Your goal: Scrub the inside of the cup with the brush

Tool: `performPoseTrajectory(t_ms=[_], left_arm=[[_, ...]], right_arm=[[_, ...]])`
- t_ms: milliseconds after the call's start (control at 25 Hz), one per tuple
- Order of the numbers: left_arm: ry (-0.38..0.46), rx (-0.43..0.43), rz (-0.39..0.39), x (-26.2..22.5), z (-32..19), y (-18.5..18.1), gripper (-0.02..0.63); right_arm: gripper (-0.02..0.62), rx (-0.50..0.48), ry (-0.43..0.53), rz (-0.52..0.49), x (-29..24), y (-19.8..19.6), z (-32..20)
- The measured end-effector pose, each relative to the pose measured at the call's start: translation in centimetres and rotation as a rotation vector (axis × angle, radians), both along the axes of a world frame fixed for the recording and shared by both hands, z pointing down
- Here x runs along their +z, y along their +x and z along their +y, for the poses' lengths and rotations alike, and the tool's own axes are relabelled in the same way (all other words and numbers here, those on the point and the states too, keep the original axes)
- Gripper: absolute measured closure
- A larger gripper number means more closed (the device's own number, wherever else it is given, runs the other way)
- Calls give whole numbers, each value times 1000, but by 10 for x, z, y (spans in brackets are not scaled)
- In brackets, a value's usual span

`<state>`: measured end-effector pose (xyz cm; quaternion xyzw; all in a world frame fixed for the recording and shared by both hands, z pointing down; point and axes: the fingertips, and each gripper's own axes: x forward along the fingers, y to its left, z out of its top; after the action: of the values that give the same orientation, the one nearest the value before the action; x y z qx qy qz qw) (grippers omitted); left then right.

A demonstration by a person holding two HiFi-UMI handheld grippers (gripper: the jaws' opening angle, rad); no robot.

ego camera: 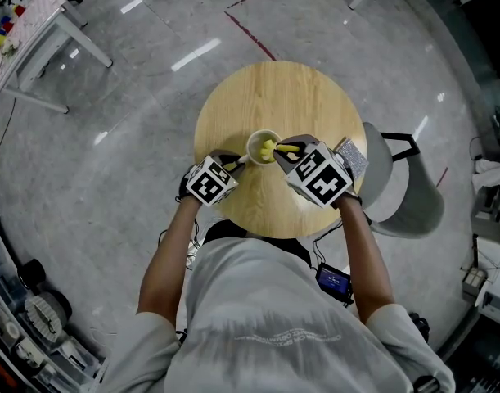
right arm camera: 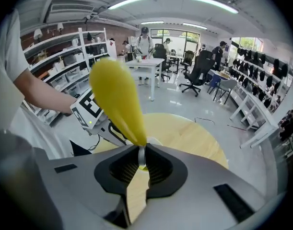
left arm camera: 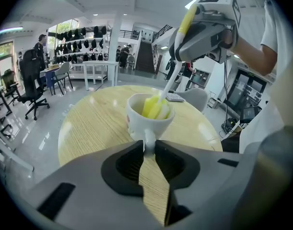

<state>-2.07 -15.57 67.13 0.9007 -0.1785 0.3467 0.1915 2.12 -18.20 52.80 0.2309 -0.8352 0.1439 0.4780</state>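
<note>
Pale wood tops the round worktop [ego camera: 233,105] at which a person [ego camera: 258,318] in a light grey T-shirt works, seen from overhead on a polished grey floor [ego camera: 135,137]. Far to the left, well apart from the worktop, stands a white table [ego camera: 49,31].

On the worktop's left side, the left hand-held gripper [left arm camera: 148,146] slants down toward the centre. Its jaws are drawn in narrow on the handle of the white cup [left arm camera: 148,119], with the pads pressing the handle from both sides. The cup stands upright on the worktop, near the middle and a little toward the person, just ahead of the two marker cubes [ego camera: 210,181].

Inside the cup sits the yellow sponge head of the brush [left arm camera: 156,107], filling much of the bowl and showing above the rim. A white stem rises from it, tilted up and to the right, out of the cup.

The stem runs into the right hand-held gripper [right arm camera: 141,158], whose jaws are clamped on it just where the yellow handle begins. The handle sticks out past the jaws toward that gripper's own camera. This gripper hangs above and just right of the cup, angled steeply down.

Further right, by the worktop's edge, lies a small grey patterned item [ego camera: 353,157] that cannot be identified. Beyond the edge stands a grey chair [ego camera: 409,195].
</note>
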Motion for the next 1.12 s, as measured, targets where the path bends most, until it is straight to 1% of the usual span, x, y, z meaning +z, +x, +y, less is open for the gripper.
performPoseTrajectory(t_ms=[200, 400, 520, 680, 800, 920, 1120], left_arm=[[-15, -3, 9, -11, 1, 1, 520], [-29, -6, 12, -11, -1, 0, 518], [-30, -5, 20, -11, 0, 1, 518], [-26, -3, 18, -7, 0, 2, 518], [-25, -2, 19, -7, -1, 3, 518], [-15, -5, 20, -6, -3, 3, 518], [-33, 2, 20, -11, 0, 3, 518]], right_arm=[[532, 82, -115, -90, 0, 1, -2], [526, 202, -178, -182, 3, 1, -7], [523, 273, -189, -248, 2, -1, -11], [523, 336, -147, -321, 2, -1, -20], [525, 357, -92, -371, 0, -7, -27], [529, 351, -19, -384, -3, -14, -31], [538, 352, 82, -384, -5, -15, -42]])
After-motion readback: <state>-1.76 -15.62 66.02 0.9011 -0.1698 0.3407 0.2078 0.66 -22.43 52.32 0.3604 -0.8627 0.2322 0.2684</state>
